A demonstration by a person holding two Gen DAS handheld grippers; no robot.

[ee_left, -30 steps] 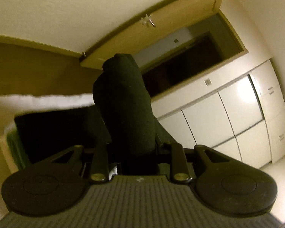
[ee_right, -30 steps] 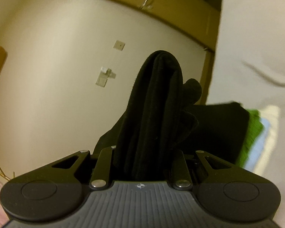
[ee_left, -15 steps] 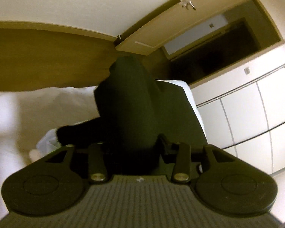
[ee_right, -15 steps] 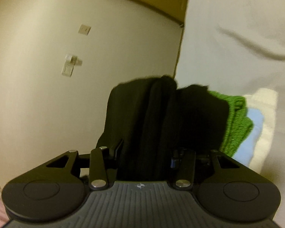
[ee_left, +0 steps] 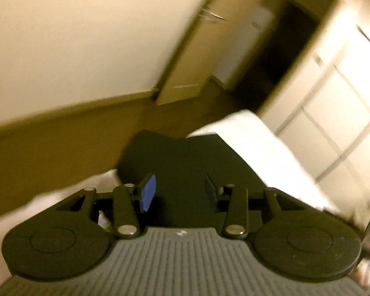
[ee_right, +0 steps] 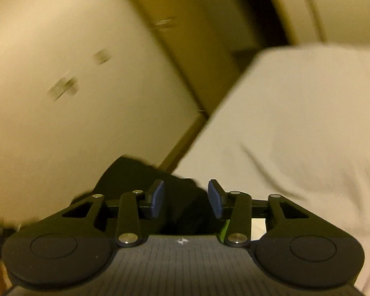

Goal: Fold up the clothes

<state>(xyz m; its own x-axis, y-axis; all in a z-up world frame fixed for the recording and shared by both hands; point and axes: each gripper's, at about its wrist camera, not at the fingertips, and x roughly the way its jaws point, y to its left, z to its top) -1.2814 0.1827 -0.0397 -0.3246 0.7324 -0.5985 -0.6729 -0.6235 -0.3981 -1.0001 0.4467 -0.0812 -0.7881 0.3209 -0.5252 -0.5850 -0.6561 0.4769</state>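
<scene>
Two grippers, both now with nothing in them. In the left wrist view, the left gripper has its jaws parted, one blue pad exposed, where half a second ago they were clenched on a thick fold of the black garment. That garment now lies flat ahead of the gripper on the white bed, its far edge near the brown headboard; the frame is blurred, so the camera is moving.

In the right wrist view, the right gripper likewise stands with jaws spread and both blue pads bare, though they gripped the same dark cloth a moment before. The black garment sits low behind the pads, and a sliver of green clothing peeks beside the right finger.

Judging by this, the folded piece has just been released onto the stack, and that garment's fold looks finished.
</scene>
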